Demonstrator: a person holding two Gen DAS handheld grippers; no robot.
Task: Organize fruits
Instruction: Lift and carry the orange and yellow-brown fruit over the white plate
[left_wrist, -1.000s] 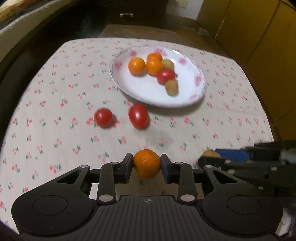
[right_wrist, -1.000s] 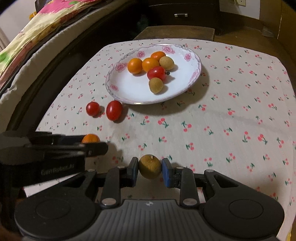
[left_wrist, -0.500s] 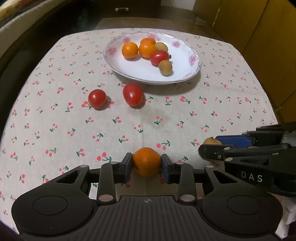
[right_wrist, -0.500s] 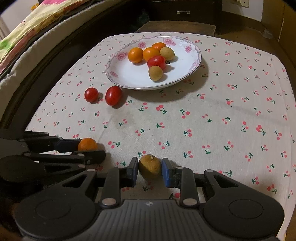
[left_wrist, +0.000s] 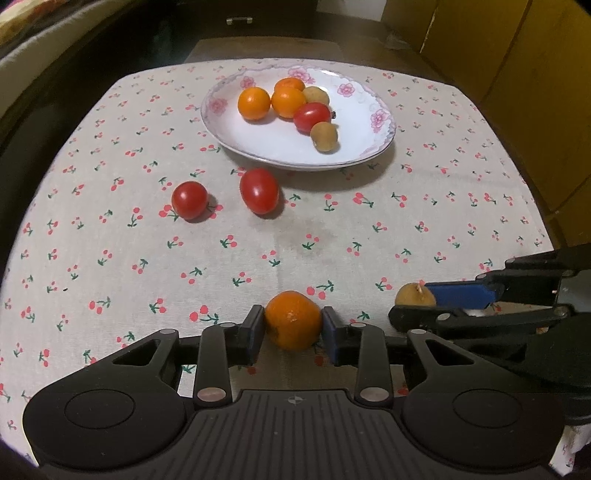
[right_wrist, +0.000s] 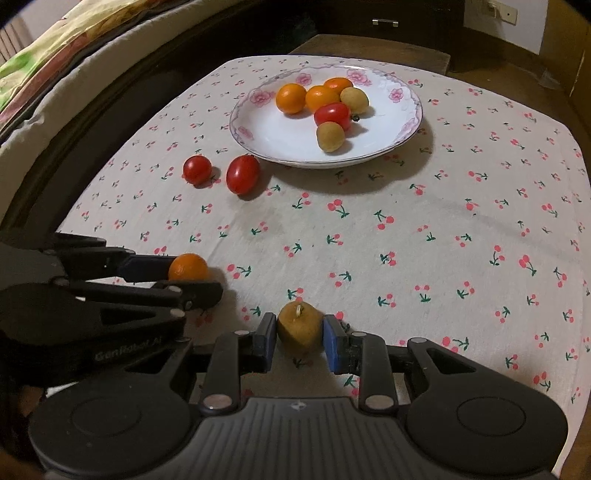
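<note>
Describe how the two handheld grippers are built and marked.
Both are matte black plastic with ribbed bodies, round side discs and silver pivot pins. The left gripper and right gripper each have blue finger pads. The left's side reads GenRobot.AI. No cables show.

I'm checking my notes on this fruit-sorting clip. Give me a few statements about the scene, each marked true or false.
1. The left gripper is shut on a small round orange citrus fruit. True.
2. The right gripper is empty. False: it is shut on a small brownish-yellow round fruit.
3. Two red tomatoes, a round one and an oval one, lie on the cherry-print tablecloth. True.
4. The white floral-rimmed plate holds only orange fruits. False: it also holds one red tomato and two brownish fruits.
</note>
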